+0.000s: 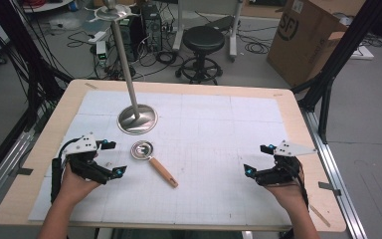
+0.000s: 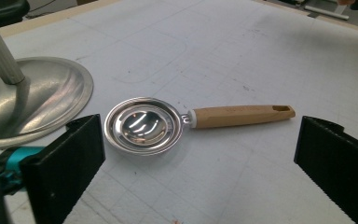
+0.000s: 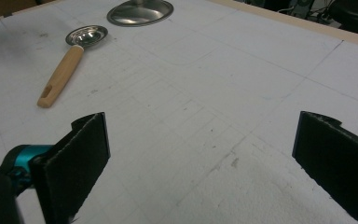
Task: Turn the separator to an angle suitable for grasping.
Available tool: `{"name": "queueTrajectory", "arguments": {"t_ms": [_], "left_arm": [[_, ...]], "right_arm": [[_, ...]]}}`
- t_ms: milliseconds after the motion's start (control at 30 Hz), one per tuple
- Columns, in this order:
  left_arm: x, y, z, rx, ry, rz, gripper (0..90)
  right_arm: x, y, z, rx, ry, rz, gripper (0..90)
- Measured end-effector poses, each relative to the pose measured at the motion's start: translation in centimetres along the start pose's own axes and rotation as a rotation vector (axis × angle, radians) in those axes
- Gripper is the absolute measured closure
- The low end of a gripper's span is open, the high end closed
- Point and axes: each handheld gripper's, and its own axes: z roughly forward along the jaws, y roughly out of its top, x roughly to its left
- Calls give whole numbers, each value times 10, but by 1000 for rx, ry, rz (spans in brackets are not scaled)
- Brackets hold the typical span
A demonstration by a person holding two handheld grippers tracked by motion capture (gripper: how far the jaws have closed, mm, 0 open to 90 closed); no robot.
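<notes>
Grippers: your left gripper (image 1: pixel 113 158) sits at the near left of the white mat (image 1: pixel 214 149), your right gripper (image 1: pixel 258 159) at the near right; both hover close over the mat.
Left jaws: wide apart, nothing between the pads, as the left gripper view (image 2: pixel 196 158) shows.
Right jaws: wide apart too, with bare mat between them in the right gripper view (image 3: pixel 200 158).
Scoop: a small metal scoop (image 1: pixel 151 160) with a wooden handle lies flat on the mat just ahead of your left gripper, apart from it. Its bowl (image 2: pixel 143 125) points toward the stand, and its handle (image 2: pixel 242 115) runs toward the middle of the mat.
Room at the scoop: the handle has open mat on both long sides; the bowl lies near the stand's base but does not touch it.
Middle: the stretch of mat between your two grippers is open.
Stand: a metal stand (image 1: pixel 137 119) with a round base rests past the scoop, left of centre; its pole (image 1: pixel 124 59) leans up and away toward the far edge.
Edges: the wooden table (image 1: pixel 298 119) shows as a border around the mat on every side; your right gripper is close to the mat's right border, your left one close to the left border.
</notes>
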Motion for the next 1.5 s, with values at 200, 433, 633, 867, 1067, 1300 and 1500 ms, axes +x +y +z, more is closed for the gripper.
{"name": "queueTrajectory", "arguments": {"t_ms": [200,433,633,867,1067,1300,1500], "left_arm": [[-4,1,6,6,-41,14,165],[-8,2,14,32,-79,27,330],[-12,2,21,65,-92,45,455],[-15,3,29,93,-107,73,574],[-18,5,33,111,-123,85,642],[-24,7,42,125,-143,84,770],[-37,9,64,192,-155,129,858]], "right_arm": [[-1,-2,-1,-1,-2,7,24],[-1,-1,-1,-4,2,3,24],[-2,-2,-1,-3,2,4,25],[-1,-3,1,4,5,1,25],[-1,-3,2,6,3,2,25],[-1,-4,4,13,5,0,25],[0,-4,4,15,7,1,25]]}}
